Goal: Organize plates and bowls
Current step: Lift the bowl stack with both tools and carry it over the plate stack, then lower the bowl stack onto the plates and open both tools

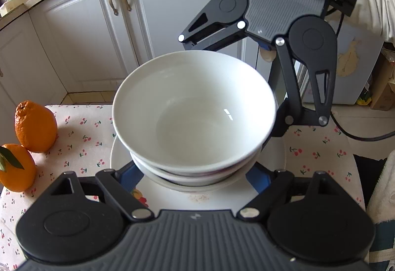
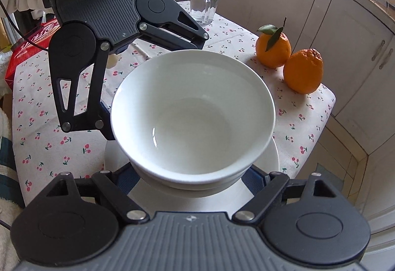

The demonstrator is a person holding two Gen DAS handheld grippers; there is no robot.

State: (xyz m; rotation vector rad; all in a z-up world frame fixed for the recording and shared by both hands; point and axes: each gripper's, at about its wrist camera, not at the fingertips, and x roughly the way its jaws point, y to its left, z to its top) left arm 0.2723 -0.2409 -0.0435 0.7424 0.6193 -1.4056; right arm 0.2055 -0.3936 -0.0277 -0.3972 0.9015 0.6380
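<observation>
A white bowl (image 1: 195, 108) sits nested in a second white bowl (image 1: 197, 178), and both stand on a white plate (image 1: 222, 199) on the cherry-print tablecloth. The same top bowl (image 2: 192, 110) and plate (image 2: 214, 197) show in the right wrist view. My left gripper (image 1: 195, 172) has its fingers spread wide on either side of the stack, low near the lower bowl. My right gripper (image 2: 192, 174) faces it from the opposite side, fingers also spread around the stack. The fingertips are hidden behind the bowls, so I cannot see whether they touch.
Two oranges (image 2: 288, 58) stand on the table beside the stack. A glass mug of water (image 2: 203, 4) stands at the table's far end. A red box (image 2: 29, 48) lies at the table's edge. White kitchen cabinets (image 1: 86, 36) surround the table.
</observation>
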